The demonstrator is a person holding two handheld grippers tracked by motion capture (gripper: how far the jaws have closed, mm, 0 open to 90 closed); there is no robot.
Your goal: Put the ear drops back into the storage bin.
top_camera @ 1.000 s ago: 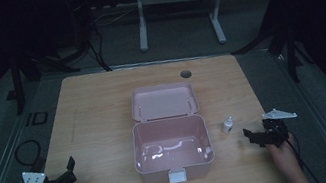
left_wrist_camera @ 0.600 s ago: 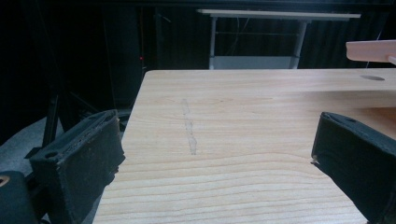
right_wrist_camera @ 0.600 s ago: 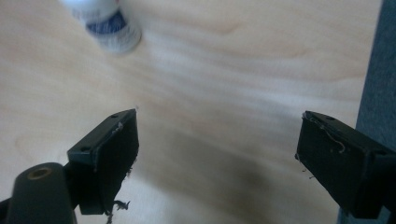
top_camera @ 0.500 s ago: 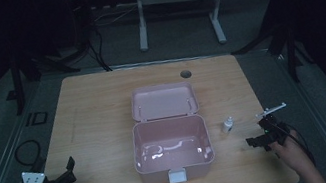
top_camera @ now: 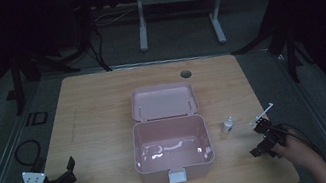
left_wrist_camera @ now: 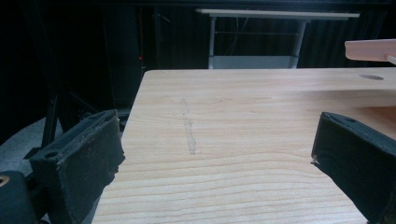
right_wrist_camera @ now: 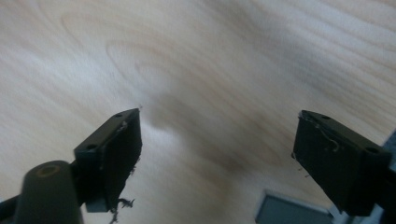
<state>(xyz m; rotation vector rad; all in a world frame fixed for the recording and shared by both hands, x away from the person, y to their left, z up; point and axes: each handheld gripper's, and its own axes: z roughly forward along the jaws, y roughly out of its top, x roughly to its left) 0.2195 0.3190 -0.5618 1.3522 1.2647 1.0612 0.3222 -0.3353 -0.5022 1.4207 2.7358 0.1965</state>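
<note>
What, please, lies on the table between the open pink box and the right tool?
In the high view, a small white bottle stands on the table between the pink box and the right tool, touching neither.

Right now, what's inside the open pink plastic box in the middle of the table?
The open pink plastic box looks empty: its bare glossy floor shows pale curved streaks, apparently light reflections. The near wall hides the front strip of the floor, so something small there cannot be ruled out.
</note>
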